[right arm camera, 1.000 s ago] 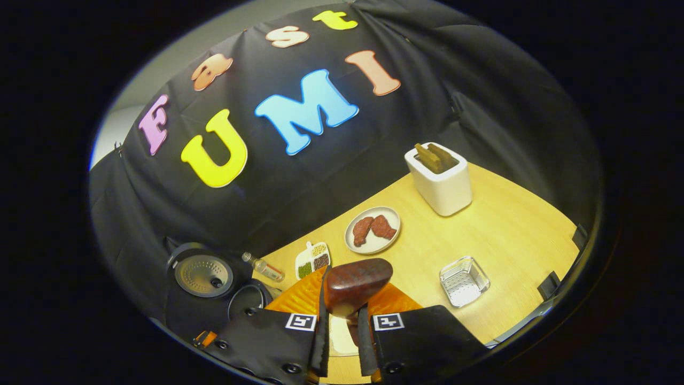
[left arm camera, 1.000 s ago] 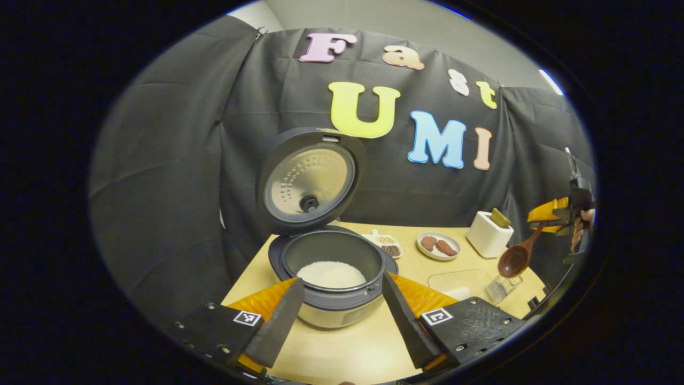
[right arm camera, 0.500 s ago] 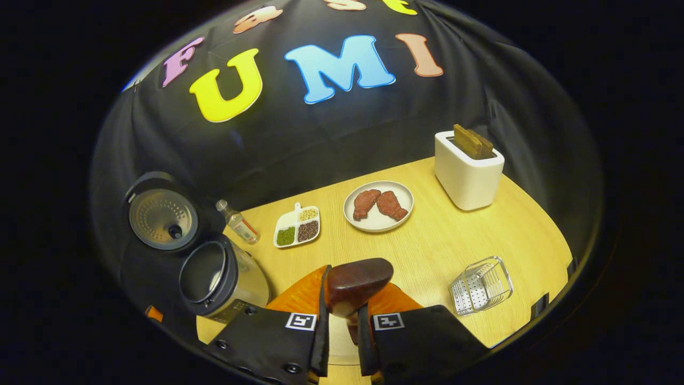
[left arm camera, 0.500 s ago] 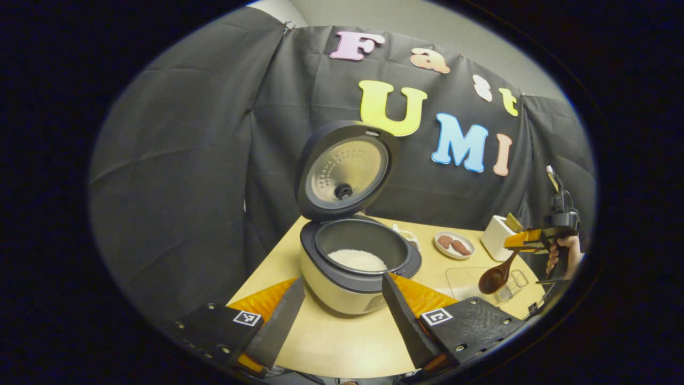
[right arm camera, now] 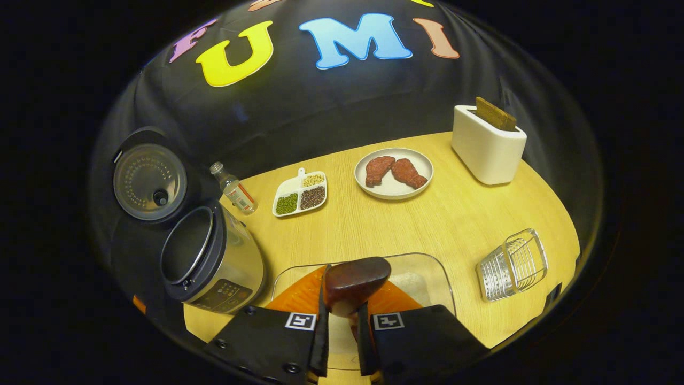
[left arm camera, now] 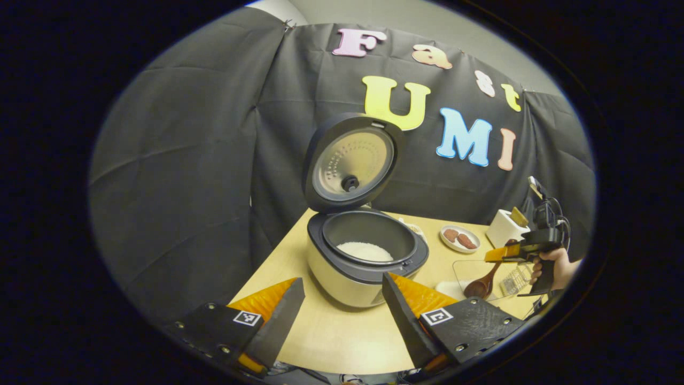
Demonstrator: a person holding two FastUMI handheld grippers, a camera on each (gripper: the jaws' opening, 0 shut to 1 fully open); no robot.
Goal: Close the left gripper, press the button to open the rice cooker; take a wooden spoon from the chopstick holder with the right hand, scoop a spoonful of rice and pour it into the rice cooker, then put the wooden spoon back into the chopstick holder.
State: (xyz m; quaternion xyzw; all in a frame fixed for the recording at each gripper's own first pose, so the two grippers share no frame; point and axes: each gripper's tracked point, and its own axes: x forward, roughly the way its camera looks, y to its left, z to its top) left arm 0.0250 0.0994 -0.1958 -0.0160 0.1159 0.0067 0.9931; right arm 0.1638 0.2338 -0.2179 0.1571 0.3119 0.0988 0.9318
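In the right gripper view the wooden spoon (right arm camera: pixel 357 277) shows just its bowl; its handle is hidden between the gripper's fingers (right arm camera: pixel 322 331). The clear tray (right arm camera: pixel 422 278) is partly covered by that gripper. The rice cooker (right arm camera: pixel 214 262) interior is in shadow, its contents unreadable. Control-panel markings are too small to tell.

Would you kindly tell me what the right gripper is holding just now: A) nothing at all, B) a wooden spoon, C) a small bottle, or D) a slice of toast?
B: in the right gripper view, the right gripper has both fingers closed on the wooden spoon, whose bowl hangs over the clear glass dish; the left gripper view shows the same.
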